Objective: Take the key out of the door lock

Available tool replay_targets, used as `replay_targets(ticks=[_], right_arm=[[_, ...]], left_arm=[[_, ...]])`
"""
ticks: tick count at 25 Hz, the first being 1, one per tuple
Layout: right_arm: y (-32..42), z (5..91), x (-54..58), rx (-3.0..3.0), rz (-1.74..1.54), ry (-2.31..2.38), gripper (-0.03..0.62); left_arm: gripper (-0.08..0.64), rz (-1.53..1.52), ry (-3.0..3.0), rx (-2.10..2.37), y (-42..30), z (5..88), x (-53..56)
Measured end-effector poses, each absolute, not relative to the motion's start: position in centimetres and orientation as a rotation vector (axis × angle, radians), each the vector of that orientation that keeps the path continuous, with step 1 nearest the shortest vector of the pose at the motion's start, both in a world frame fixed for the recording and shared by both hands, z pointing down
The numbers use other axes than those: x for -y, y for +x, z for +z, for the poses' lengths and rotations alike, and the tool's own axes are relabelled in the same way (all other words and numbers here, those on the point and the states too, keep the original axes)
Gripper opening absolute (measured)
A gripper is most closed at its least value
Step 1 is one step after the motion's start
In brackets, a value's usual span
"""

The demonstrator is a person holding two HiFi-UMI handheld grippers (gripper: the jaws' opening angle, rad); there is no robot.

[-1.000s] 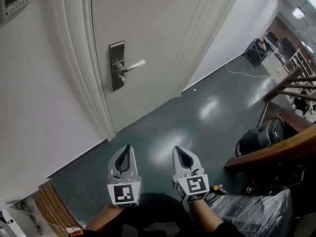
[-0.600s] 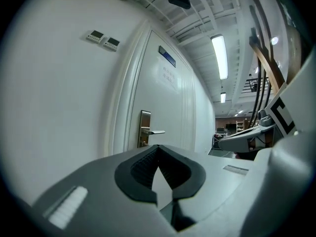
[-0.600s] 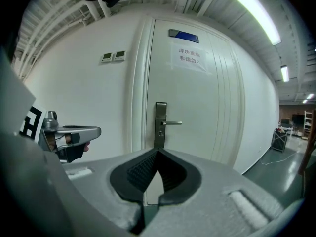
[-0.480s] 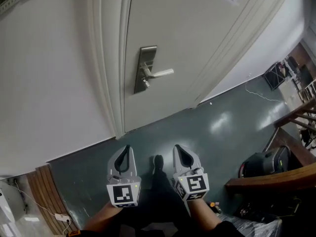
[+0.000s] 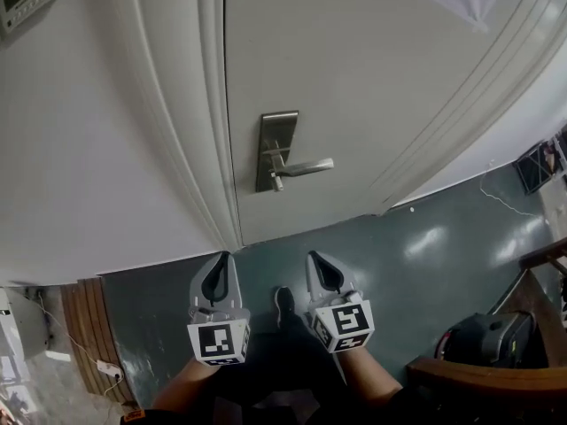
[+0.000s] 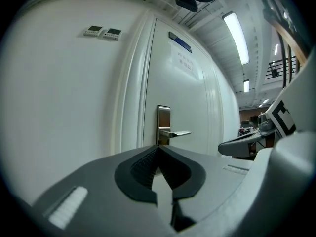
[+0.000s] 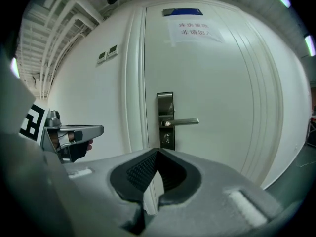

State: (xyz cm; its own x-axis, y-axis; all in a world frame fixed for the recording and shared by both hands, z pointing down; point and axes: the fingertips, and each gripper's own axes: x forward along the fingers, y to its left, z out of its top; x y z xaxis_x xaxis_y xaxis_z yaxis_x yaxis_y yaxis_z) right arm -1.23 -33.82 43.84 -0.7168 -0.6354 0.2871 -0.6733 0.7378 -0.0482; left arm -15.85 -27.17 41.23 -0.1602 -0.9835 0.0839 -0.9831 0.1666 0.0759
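Ahead, the key (image 5: pixel 278 184) sits well beyond left gripper (image 5: pixel 222 260) and right gripper (image 5: pixel 315 260).

The door (image 5: pixel 354 87) is painted white, smooth with a soft sheen. On it the lock plate (image 5: pixel 276 144) and lever handle (image 5: pixel 306 167) are brushed silvery metal, and a paper notice (image 7: pixel 190 29) is stuck higher up. Below the door the floor (image 5: pixel 425 255) is dark green and glossy, catching the lights. The left gripper (image 5: pixel 222 256) and right gripper (image 5: pixel 313 256) are matt grey plastic with black ribbed pads (image 7: pixel 140 171).
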Motion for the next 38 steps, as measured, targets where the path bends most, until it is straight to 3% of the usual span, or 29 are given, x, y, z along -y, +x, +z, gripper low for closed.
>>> replay_targets(ticks=[11,15,23,30,38], right_arm=[[-6.9,45.7,43.3,2.722,0.349,0.548,-0.008],[-8.9,47.2,45.4,2.706,0.536,0.401,0.055],[-11.9,49.5,47.5,2.638,1.073,0.199,0.094],[-13.8,49.7,47.8,2.522,1.621,-0.015,0.095],[-15.1,49.9,48.3,2.442,1.826,-0.093,0.043]], left_arm=[[0.018,0.064,1.729,2.53,-18.3,40.6,34.6],[0.018,0.087,1.643,2.577,-19.4,41.0,36.1],[0.018,0.161,1.524,2.601,-20.9,42.8,37.5],[0.018,0.202,1.487,2.593,-21.0,43.6,37.8],[0.018,0.191,1.483,2.587,-20.8,43.3,37.8]])
